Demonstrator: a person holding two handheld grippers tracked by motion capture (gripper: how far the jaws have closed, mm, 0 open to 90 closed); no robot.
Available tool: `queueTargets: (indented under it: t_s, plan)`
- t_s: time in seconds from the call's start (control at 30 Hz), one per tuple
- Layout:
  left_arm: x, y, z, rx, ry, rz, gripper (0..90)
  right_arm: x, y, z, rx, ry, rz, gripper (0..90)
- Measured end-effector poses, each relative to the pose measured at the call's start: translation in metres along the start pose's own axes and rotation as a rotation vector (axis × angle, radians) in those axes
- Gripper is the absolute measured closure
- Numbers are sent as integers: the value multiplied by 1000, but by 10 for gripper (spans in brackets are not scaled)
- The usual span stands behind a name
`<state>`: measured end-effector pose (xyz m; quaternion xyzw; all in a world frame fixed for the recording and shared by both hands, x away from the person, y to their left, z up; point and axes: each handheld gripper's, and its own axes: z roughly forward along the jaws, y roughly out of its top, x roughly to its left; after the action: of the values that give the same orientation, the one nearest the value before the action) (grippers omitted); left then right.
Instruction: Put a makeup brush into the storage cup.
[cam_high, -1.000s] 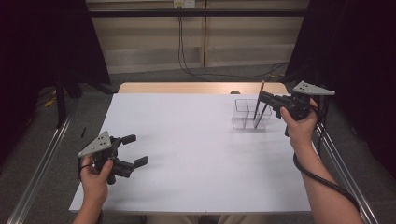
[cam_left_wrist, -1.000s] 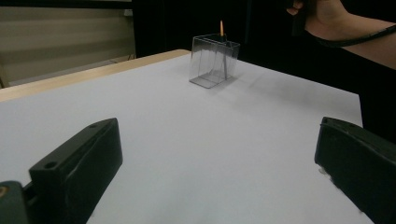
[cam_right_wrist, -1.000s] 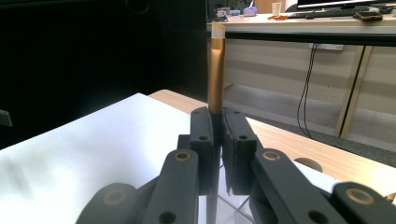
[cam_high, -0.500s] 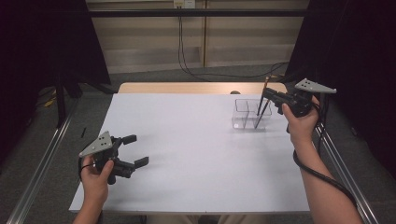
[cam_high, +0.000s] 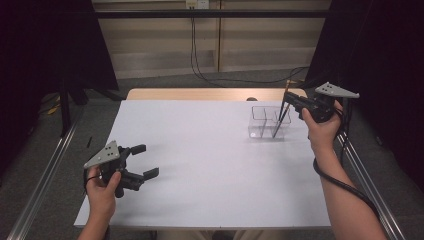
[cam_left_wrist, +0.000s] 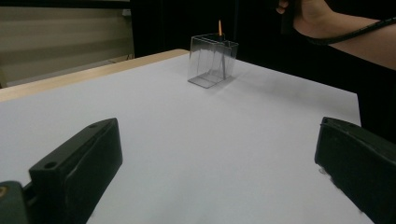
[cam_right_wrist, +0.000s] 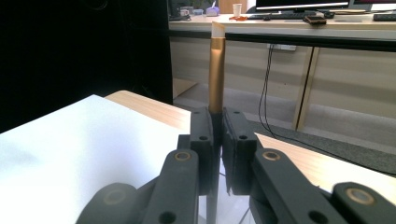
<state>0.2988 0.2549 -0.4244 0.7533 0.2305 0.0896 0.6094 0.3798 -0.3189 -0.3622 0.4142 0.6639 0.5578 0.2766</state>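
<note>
A clear plastic box (cam_high: 261, 121) with compartments stands at the far right of the white table (cam_high: 210, 160). My right gripper (cam_high: 289, 97) is above its right side, shut on a thin dark stick (cam_high: 279, 118). The stick leans down into the box. In the right gripper view its brown upper end (cam_right_wrist: 216, 74) rises from between the shut jaws of my right gripper (cam_right_wrist: 217, 126). My left gripper (cam_high: 146, 160) is open and holds nothing, low over the front left of the table. In the left gripper view the box (cam_left_wrist: 212, 60) stands far beyond my left gripper (cam_left_wrist: 217, 135).
A wooden strip (cam_high: 200, 94) runs along the table's far edge. Metal rails (cam_high: 45, 165) flank the table on both sides. Cables (cam_high: 200, 55) hang over the wall behind. A desk with monitors (cam_right_wrist: 299, 18) is in the background of the right gripper view.
My right gripper has risen a little and shifted slightly left with the stick, whose lower end stays in the box. The left gripper has not moved.
</note>
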Motion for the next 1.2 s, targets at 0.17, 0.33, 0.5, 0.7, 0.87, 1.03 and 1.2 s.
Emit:
queueTargets:
  t_s: [0.17,0.33,0.5,0.7,0.87,1.03,1.2]
  plan:
    - [0,0,0,0,-1,-2,8,-5,0,1,4,-15,6,833]
    - [0,0,1,-2,-3,-1,7,-7,0,2,10,-26,7,833]
    - [0,0,0,1,0,3,8,-9,0,3,17,-35,3,833]
    - [0,0,1,0,-2,1,8,-11,-1,3,19,-43,6,833]
    - [0,0,1,0,-2,2,8,-13,-3,2,17,-50,13,833]
    - [0,1,-1,-2,3,2,8,-15,-6,2,25,-60,16,833]
    - [1,1,-1,-3,3,7,7,-17,-8,3,27,-60,20,833]
